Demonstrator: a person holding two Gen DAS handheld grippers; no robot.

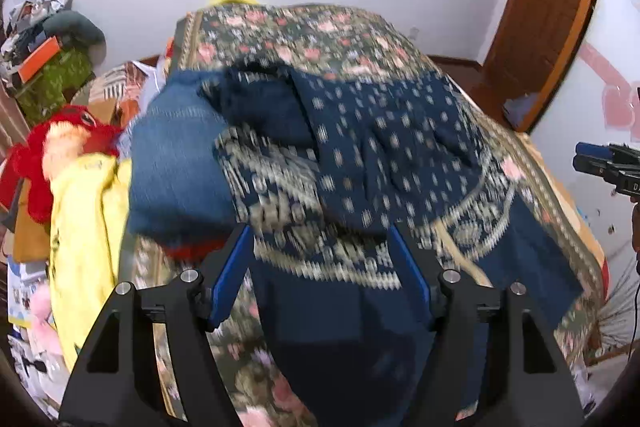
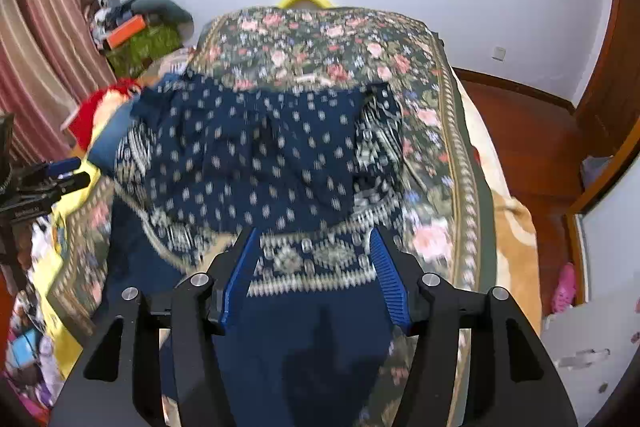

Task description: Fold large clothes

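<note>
left gripper (image 1: pixel 322 239) jaws apart, empty | right gripper (image 2: pixel 314 243) jaws apart, empty | navy patterned garment (image 1: pixel 360 155) on bed (image 2: pixel 320 39)

the left gripper (image 1: pixel 320 227) hangs with its blue-padded jaws apart above a navy patterned garment (image 1: pixel 360 163), nothing pressed between them. the garment lies rumpled ahead of the fingers on a floral bedspread (image 1: pixel 304 31). left of the gripper sit folded jeans (image 1: pixel 176 163) and a yellow cloth (image 1: pixel 84 227). the right gripper (image 1: pixel 600 163) shows at far right.

Bare floral bedspread (image 2: pixel 332 43) beyond the navy garment (image 2: pixel 256 155), clutter pile (image 1: pixel 76 155) crowding left edge
</note>
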